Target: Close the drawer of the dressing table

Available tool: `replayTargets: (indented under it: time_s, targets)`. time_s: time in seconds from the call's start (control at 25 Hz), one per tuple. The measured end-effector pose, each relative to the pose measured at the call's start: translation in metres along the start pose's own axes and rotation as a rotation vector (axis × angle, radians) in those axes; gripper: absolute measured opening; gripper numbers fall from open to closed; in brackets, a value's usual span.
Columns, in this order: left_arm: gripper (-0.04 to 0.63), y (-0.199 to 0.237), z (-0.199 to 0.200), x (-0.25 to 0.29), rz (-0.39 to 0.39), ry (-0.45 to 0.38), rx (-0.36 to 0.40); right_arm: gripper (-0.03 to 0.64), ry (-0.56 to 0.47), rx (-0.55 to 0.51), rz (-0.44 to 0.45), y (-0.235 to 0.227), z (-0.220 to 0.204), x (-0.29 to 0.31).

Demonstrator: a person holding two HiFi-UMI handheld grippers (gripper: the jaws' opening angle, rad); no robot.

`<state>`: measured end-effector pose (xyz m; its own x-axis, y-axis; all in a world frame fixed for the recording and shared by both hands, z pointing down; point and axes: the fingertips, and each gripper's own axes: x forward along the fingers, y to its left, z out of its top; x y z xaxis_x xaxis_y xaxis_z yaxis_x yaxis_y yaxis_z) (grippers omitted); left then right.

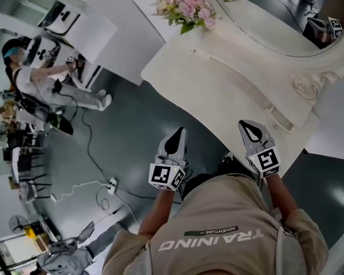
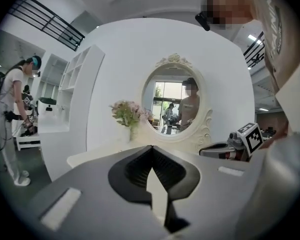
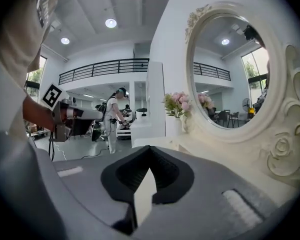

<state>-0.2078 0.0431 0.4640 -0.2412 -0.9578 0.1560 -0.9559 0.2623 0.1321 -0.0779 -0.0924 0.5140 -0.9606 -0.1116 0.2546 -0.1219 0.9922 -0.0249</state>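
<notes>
The white dressing table (image 1: 218, 90) stands at the upper right of the head view, with an oval mirror (image 1: 275, 16) and a bunch of pink flowers (image 1: 186, 7) on it. I cannot make out its drawer in any view. My left gripper (image 1: 179, 133) hovers over the floor just off the table's front edge, shut and empty. My right gripper (image 1: 246, 124) is over the table's front edge, also shut on nothing. In the left gripper view the shut gripper (image 2: 151, 147) faces the mirror (image 2: 175, 101) and flowers (image 2: 127, 113). The right gripper (image 3: 149, 147) points along the table top beside the mirror (image 3: 230, 69).
A person (image 1: 46, 79) works at a white shelf unit (image 1: 74, 22) to the left. Cables (image 1: 92, 153) and a power strip (image 1: 110, 185) lie on the dark floor. Chairs and stands crowd the far left edge.
</notes>
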Motion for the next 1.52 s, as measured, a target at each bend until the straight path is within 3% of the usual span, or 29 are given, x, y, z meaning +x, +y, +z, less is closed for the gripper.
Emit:
replayTargets:
  time_s: [0.44,0.64,0.8,0.96,1.28,1.4,1.52]
  targets:
    - [0.014,-0.038,0.009,0.083,-0.323,0.035,0.049,0.002,0.033,0.084,-0.269,-0.036,-0.006,-0.031]
    - [0.014,-0.048,0.009,0.103,-0.487,0.056,0.078,0.002,0.006,0.092,-0.446,-0.045,0.016,-0.049]
    - [0.015,-0.06,0.015,0.125,-0.608,0.055,0.053,0.002,0.002,0.094,-0.558,-0.051,0.03,-0.059]
    - [0.015,-0.074,0.022,0.135,-0.728,0.066,0.016,0.002,-0.08,0.286,-0.68,-0.057,0.026,-0.074]
    - [0.015,-0.093,0.01,0.14,-0.934,0.121,0.056,0.002,-0.047,0.386,-0.918,-0.049,0.002,-0.109]
    - [0.017,-0.106,0.011,0.126,-1.02,0.119,0.075,0.003,-0.027,0.437,-0.965,-0.042,-0.015,-0.116]
    - [0.017,-0.123,0.003,0.129,-1.055,0.147,0.101,0.002,-0.029,0.484,-0.971,-0.046,-0.027,-0.117]
